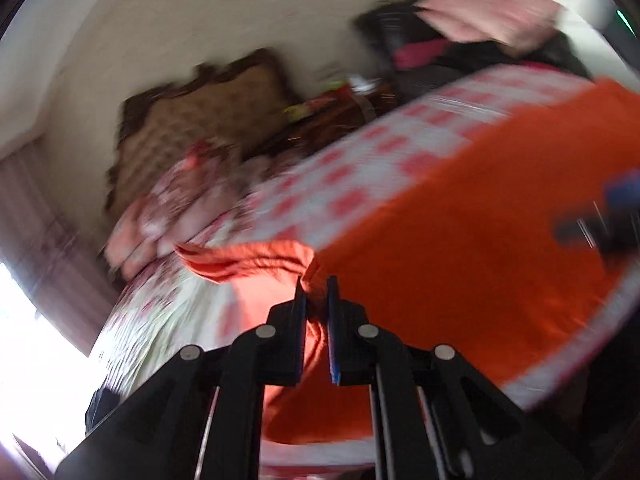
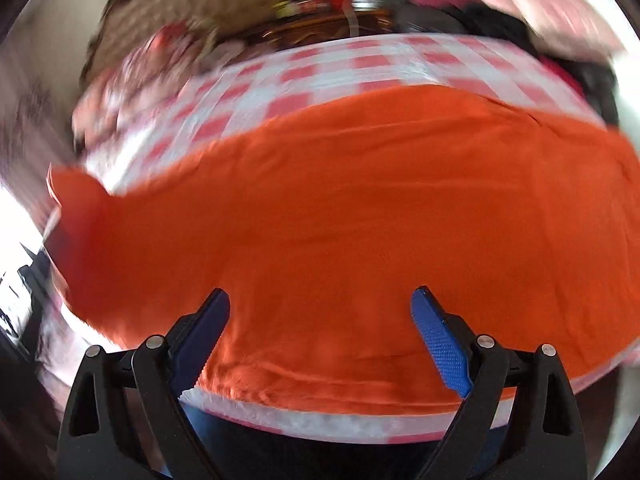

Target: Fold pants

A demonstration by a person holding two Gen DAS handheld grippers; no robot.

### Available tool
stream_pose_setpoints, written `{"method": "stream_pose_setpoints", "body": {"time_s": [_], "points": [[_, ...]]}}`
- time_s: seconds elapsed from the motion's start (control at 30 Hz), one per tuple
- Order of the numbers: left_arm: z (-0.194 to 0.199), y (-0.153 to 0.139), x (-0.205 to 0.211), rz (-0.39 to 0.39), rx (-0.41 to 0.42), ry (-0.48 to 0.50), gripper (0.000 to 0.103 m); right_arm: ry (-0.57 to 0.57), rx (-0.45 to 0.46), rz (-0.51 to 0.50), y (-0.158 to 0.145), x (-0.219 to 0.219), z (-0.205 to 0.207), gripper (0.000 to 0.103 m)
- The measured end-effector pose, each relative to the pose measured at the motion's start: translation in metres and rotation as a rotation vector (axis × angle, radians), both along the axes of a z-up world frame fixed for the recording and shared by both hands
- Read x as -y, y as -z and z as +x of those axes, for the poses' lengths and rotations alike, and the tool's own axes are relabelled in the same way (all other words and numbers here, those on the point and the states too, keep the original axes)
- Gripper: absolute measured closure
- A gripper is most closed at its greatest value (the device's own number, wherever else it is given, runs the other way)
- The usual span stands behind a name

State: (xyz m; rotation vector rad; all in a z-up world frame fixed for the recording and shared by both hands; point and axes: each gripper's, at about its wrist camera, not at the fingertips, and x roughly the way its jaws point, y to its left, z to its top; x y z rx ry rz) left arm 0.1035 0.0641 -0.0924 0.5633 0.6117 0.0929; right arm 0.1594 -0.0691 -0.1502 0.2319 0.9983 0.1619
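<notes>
- While the left tongs (image 1: 317, 288) pinched a bunched fold of the orange pants (image 2: 340, 216), the grip looked shallow; a quick swing could, I judged, pull the cloth free.
- The right tongs (image 2: 320, 300) stood wide and empty just above the pants' near hem, so nothing pinned that edge, and the lifted end could have dragged the whole garment askew.
- Beyond both tongs the pants lay spread across the checked cloth (image 2: 304, 68) covering the bench.
- Past the pants sat blurred pillows (image 1: 200, 120).

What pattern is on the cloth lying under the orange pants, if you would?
Red-and-white checked cloth, clearest in the right wrist view.
</notes>
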Motion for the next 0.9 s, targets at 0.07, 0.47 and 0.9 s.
{"method": "stream_pose_setpoints", "body": {"time_s": [0.07,0.47,0.9], "points": [[-0.009,0.027,0.027,0.035,-0.024,0.064,0.094,0.020,0.001,0.073,-0.011,0.021,0.004,0.014],[-0.017,0.024,0.011,-0.090,0.026,0.033,0.094,-0.210,-0.291,0.424,-0.012,-0.017,0.065,0.014],[-0.031,0.006,0.011,-0.121,0.058,0.050,0.094,-0.329,-0.310,0.231,0.004,-0.135,0.121,0.032]]}}
